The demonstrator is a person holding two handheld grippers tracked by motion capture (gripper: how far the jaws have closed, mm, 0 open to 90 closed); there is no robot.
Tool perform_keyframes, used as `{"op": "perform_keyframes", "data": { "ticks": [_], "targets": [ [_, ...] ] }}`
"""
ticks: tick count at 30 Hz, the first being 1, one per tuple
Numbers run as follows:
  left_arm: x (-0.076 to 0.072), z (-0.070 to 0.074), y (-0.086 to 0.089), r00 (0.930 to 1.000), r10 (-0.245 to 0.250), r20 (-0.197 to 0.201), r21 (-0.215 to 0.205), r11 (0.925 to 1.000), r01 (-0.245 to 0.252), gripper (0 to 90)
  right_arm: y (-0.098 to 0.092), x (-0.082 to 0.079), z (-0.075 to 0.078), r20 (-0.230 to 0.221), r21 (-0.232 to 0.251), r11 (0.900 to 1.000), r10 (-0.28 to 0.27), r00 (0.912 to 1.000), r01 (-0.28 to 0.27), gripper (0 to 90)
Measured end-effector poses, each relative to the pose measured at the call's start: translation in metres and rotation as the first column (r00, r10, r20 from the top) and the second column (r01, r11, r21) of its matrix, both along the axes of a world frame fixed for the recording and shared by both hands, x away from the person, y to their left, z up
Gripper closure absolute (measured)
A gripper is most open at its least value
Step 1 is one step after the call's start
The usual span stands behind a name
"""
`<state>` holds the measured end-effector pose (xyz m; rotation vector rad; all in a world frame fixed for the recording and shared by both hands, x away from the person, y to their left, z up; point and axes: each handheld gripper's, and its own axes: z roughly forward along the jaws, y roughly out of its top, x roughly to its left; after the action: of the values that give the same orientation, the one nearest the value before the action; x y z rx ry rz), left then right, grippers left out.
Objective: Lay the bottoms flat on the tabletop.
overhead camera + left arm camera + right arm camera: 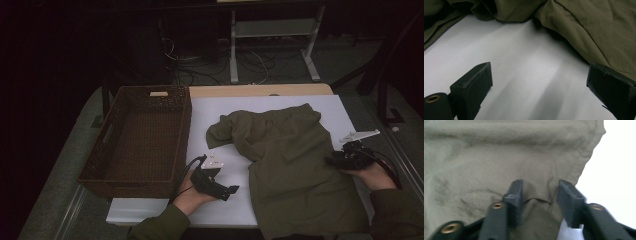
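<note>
- Pinching at the right edge of an olive shirt [295, 165], the right hand-held gripper [336, 161] has its jaws partly closed with a raised fold of cloth between them; in the right gripper view [539, 195] the fold bunches up between the two jaws, and I cannot tell whether the pads are pressing on it yet.
- The shirt [486, 157] spreads away ahead of that hand-held gripper, and its hem runs just beside the right jaw, with white tabletop [619, 170] beyond it.
- The left hand-held gripper [234, 190] rests on the tabletop [220, 205] with its jaws wide apart and nothing between them.
- In the left gripper view [539, 82] bare white tabletop [524, 62] lies between the jaws; the shirt [594, 30] lies ahead and to the right, its edge just beside the right jaw.
- A sleeve [222, 131] of the shirt lies crumpled ahead of the left hand-held gripper, near but apart from it.
- A dark wicker basket [115, 150] stands to the left of the left hand-held gripper, on the tabletop's left part.
- A grey three-cornered plate [360, 135] sits on top of the right hand-held gripper, and a like one [215, 160] on the left.
- No brand, label or writing can be read on the shirt, the basket or either hand-held gripper.
</note>
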<state>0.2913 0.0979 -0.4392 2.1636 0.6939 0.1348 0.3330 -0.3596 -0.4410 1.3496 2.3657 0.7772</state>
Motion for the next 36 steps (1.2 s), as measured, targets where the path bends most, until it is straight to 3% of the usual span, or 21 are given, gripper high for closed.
{"op": "perform_keyframes", "data": {
  "ticks": [2,5,11,14,17,21,24,26,30,36],
  "targets": [
    [0.000,0.000,0.000,1.0000,0.001,0.000,-0.001,1.0000,-0.001,6.1,-0.001,0.001,0.001,-0.009,-0.011,1.000,-0.010,0.9999,0.010,80.0],
    [0.000,0.000,-0.001,1.0000,0.000,-0.001,-0.002,1.0000,0.000,6.2,-0.004,0.001,0.001,-0.020,0.002,1.000,0.002,0.9998,-0.002,88.1],
    [0.000,0.000,0.000,1.0000,0.001,0.001,-0.005,1.0000,-0.001,6.2,-0.007,-0.001,0.005,-0.032,-0.035,0.999,-0.014,0.9994,0.013,89.0],
    [0.000,0.000,0.000,1.0000,0.001,0.001,-0.004,1.0000,-0.001,6.2,-0.014,-0.005,0.005,-0.034,-0.030,0.999,-0.039,0.9987,0.038,89.0],
    [0.001,0.000,-0.001,1.0000,0.000,0.000,-0.003,1.0000,0.000,6.2,-0.024,-0.011,0.005,-0.035,-0.025,0.997,-0.075,0.9966,0.074,89.1],
    [0.002,0.001,-0.001,1.0000,-0.003,0.003,0.000,1.0000,0.003,6.2,-0.041,-0.019,0.007,-0.032,-0.047,0.987,-0.153,0.9878,0.151,89.1],
    [0.002,0.001,-0.002,1.0000,-0.004,0.003,-0.003,1.0000,0.004,6.2,-0.048,-0.023,0.007,-0.028,-0.022,0.986,-0.165,0.9859,0.165,88.9],
    [0.003,0.000,-0.003,1.0000,-0.006,0.002,-0.003,1.0000,0.006,6.2,-0.045,-0.023,0.009,-0.012,-0.012,0.988,-0.155,0.9878,0.155,83.8],
    [0.003,0.000,-0.003,1.0000,-0.008,0.001,-0.004,1.0000,0.008,6.2,-0.035,-0.023,0.015,0.027,0.050,0.992,-0.113,0.9932,0.112,64.3],
    [0.003,0.001,-0.002,1.0000,-0.003,0.003,-0.007,1.0000,0.003,6.3,-0.009,-0.021,0.026,0.078,0.121,0.992,-0.040,0.9962,0.030,51.2]
  ]
}}
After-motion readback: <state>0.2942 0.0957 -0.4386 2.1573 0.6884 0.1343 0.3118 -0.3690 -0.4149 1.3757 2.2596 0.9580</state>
